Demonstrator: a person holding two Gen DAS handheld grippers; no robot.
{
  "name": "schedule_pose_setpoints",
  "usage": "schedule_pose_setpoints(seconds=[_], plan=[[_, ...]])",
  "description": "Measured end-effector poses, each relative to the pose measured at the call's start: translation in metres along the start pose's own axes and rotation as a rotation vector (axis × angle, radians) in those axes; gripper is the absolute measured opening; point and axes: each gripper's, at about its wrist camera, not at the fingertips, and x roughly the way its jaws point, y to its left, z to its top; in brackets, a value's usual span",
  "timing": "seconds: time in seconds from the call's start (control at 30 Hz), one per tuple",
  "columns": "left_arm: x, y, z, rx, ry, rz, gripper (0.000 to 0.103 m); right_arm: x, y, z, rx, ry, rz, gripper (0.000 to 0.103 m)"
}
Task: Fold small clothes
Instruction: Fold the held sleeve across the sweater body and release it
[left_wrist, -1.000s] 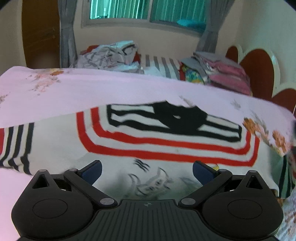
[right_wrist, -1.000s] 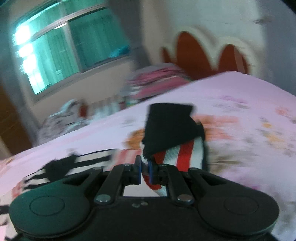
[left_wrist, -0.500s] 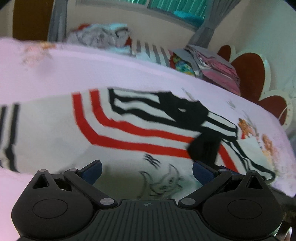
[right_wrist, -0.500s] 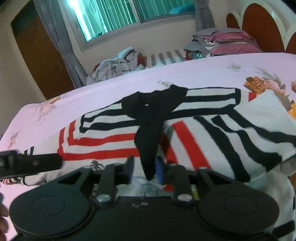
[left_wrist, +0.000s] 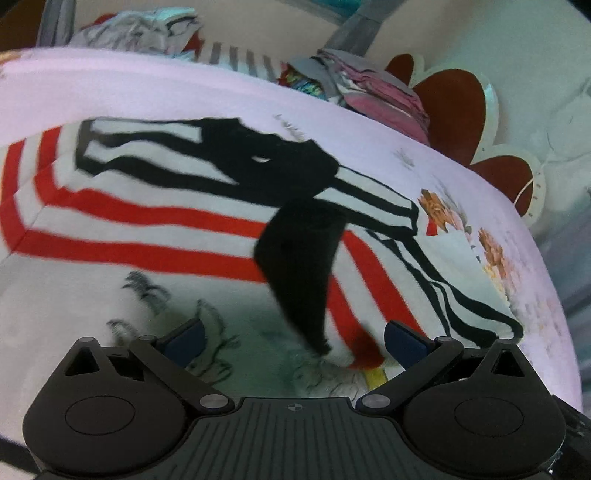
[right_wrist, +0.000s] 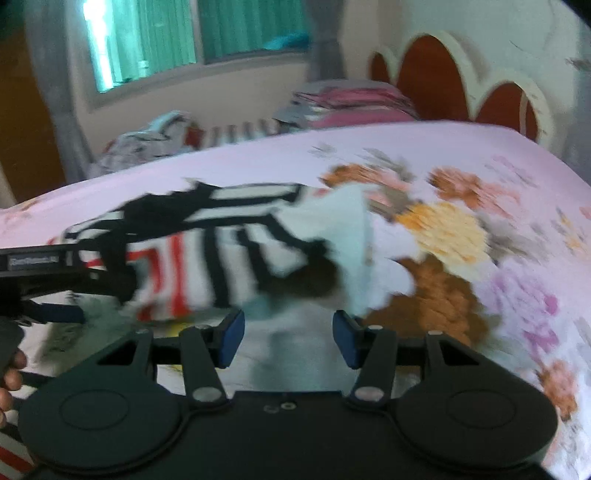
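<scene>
A small white shirt (left_wrist: 155, 236) with red and black stripes and a black collar lies spread on the pink floral bed sheet (left_wrist: 184, 88). Its right sleeve, ending in a black cuff (left_wrist: 299, 273), is folded inward across the chest. My left gripper (left_wrist: 293, 338) hovers open low over the printed front, nothing between its pads. My right gripper (right_wrist: 288, 339) is by the shirt's right edge (right_wrist: 343, 229); its jaws are opening and grip nothing, with only the flat cloth beyond them. The left gripper's fingers (right_wrist: 62, 314) show at the left of the right wrist view, with a hand (right_wrist: 9, 369) below them.
Along the bed's far side lie a crumpled grey-white clothes pile (left_wrist: 133, 33) and a folded pink stack (left_wrist: 384, 96). A red and white scalloped headboard (right_wrist: 436, 77) stands at the right, a window (right_wrist: 221, 40) behind. Bare floral sheet (right_wrist: 480, 229) extends to the right of the shirt.
My right gripper has let go of the black-cuffed sleeve, which now lies folded over the shirt, and its jaws have opened. Both grippers have dropped closer to the cloth.
</scene>
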Motion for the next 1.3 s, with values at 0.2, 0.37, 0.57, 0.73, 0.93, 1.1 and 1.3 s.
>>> schedule_pose_setpoints(seconds=[0.2,0.37,0.57,0.73,0.93,1.1,1.3], plan=[[0.013,-0.008,0.005,0.008,-0.038,0.051,0.103,0.01,-0.02,0.0,0.057,0.008,-0.002,0.052],[0.004,-0.001,0.005,0.023,-0.072,0.046,0.068,0.01,-0.025,0.0,0.062,0.01,0.008,0.052],[0.008,-0.002,0.004,0.037,-0.076,0.038,0.037,0.017,-0.029,0.003,0.061,0.012,0.002,0.051],[0.006,0.009,0.009,-0.031,-0.079,0.01,0.006,0.026,-0.035,0.006,0.075,0.028,-0.011,0.051],[-0.028,0.03,0.019,-0.065,-0.192,0.008,0.006,0.042,-0.032,0.009,0.08,0.061,0.009,0.046],[-0.036,0.063,0.021,-0.093,-0.196,0.066,0.006,0.051,-0.024,0.009,0.066,0.076,0.0,0.024],[-0.027,0.073,0.011,-0.084,-0.182,0.088,0.006,0.036,-0.028,0.009,0.073,0.025,0.017,0.015]])
